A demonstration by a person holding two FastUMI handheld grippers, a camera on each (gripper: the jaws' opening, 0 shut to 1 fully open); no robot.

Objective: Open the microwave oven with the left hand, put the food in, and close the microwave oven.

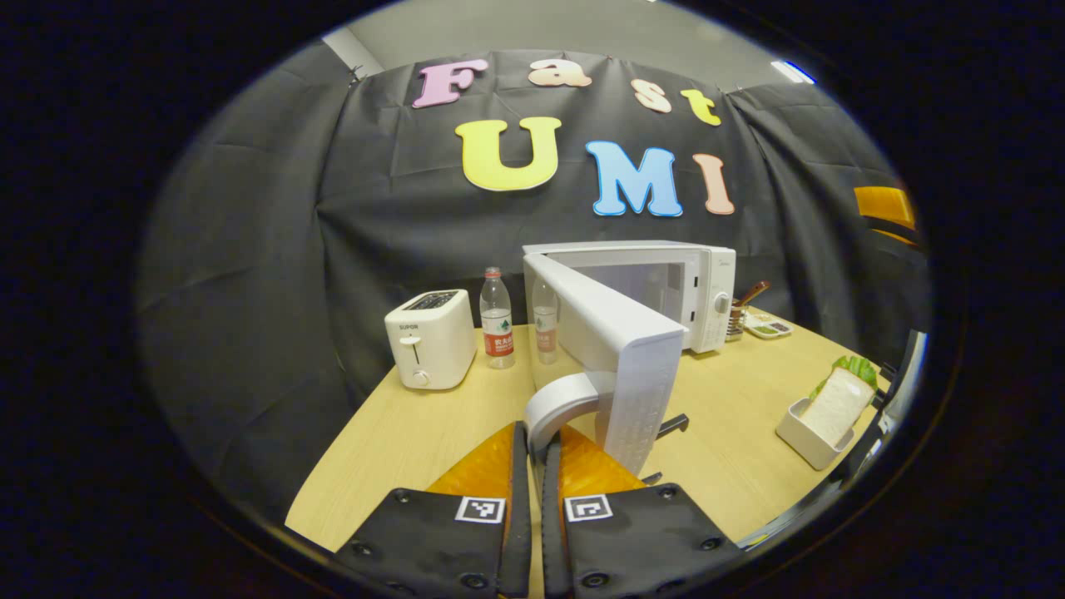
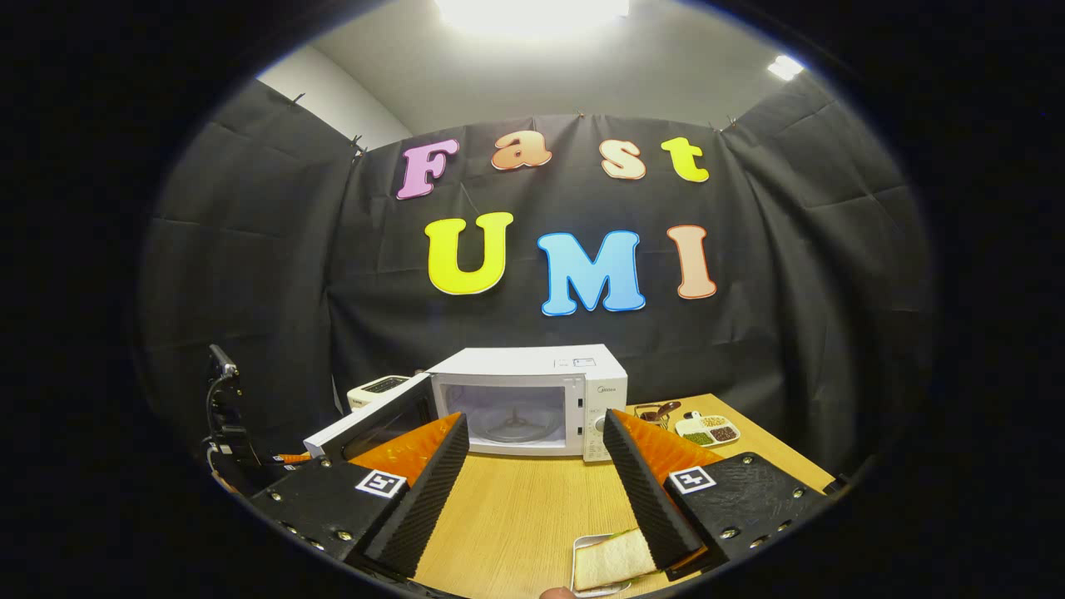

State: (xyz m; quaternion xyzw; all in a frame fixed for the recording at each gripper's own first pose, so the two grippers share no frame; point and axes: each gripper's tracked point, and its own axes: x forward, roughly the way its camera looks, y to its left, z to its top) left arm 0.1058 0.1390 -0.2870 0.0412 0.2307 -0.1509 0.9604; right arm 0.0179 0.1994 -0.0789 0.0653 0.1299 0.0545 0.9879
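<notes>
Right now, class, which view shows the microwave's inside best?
The right gripper view: it looks straight into the microwave cavity, turntable visible. The left gripper view sees it obliquely, the open door hiding much of the cavity.

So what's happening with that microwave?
Someone is heating up a sandwich. The left tool is shut on the door handle and has the microwave door swung wide open, so you can see the empty glass plate inside. The right tool is open and waiting just above the sandwich, which sits in a small white tray on the table. The sandwich is not picked up yet. A toaster and two water bottles stand nearby.
</notes>
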